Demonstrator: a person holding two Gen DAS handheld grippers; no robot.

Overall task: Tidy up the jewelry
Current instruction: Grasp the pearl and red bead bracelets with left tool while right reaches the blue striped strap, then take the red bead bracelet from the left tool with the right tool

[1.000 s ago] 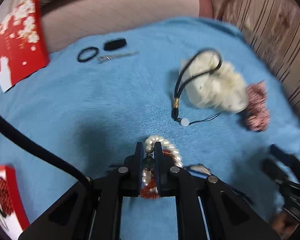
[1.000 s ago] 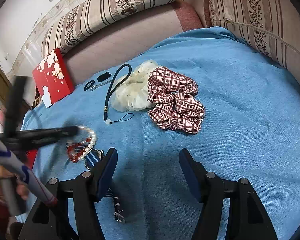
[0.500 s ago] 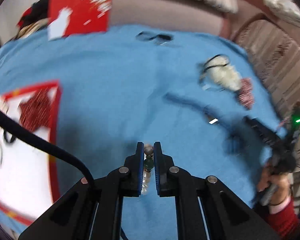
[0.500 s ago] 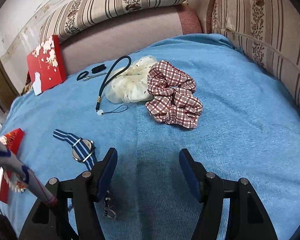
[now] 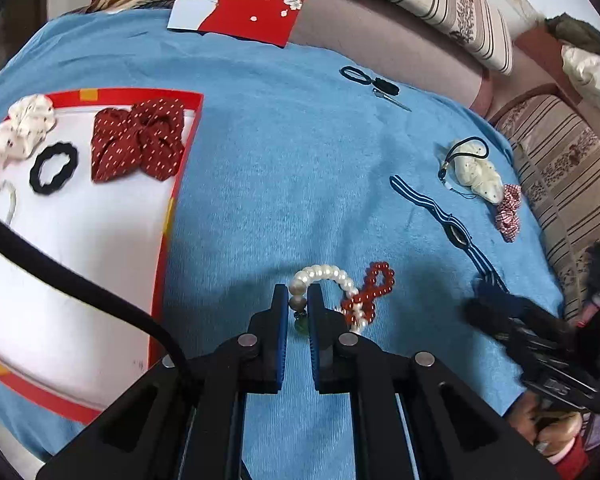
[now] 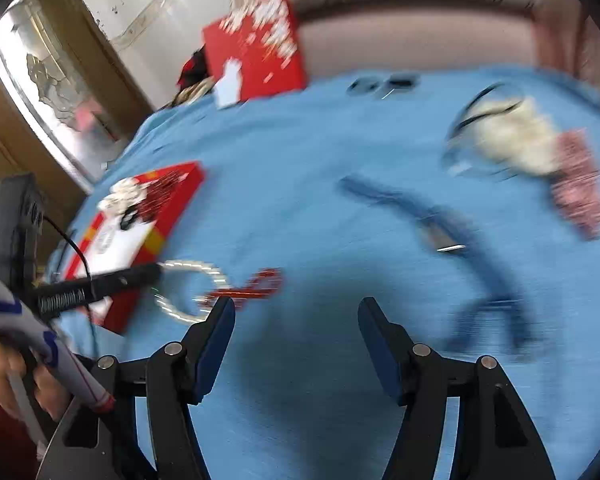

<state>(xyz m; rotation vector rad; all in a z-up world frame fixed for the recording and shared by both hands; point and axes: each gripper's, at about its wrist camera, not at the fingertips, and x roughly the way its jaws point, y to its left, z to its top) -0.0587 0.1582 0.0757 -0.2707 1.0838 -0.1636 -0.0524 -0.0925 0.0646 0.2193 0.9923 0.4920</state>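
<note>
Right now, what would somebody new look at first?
Probably the white pearl bracelet tangled with red beads, pinched in the left gripper above the blue blanket. Next, the red-rimmed white box at left, holding a dark red dotted scrunchie.

My left tool has its two fingers drawn nearly together, pinching something small between the blue pads. My right tool is spread wide with nothing between its fingers, and it looks blurred. My left hand wraps the handle, and my right hand grips its own.
</note>
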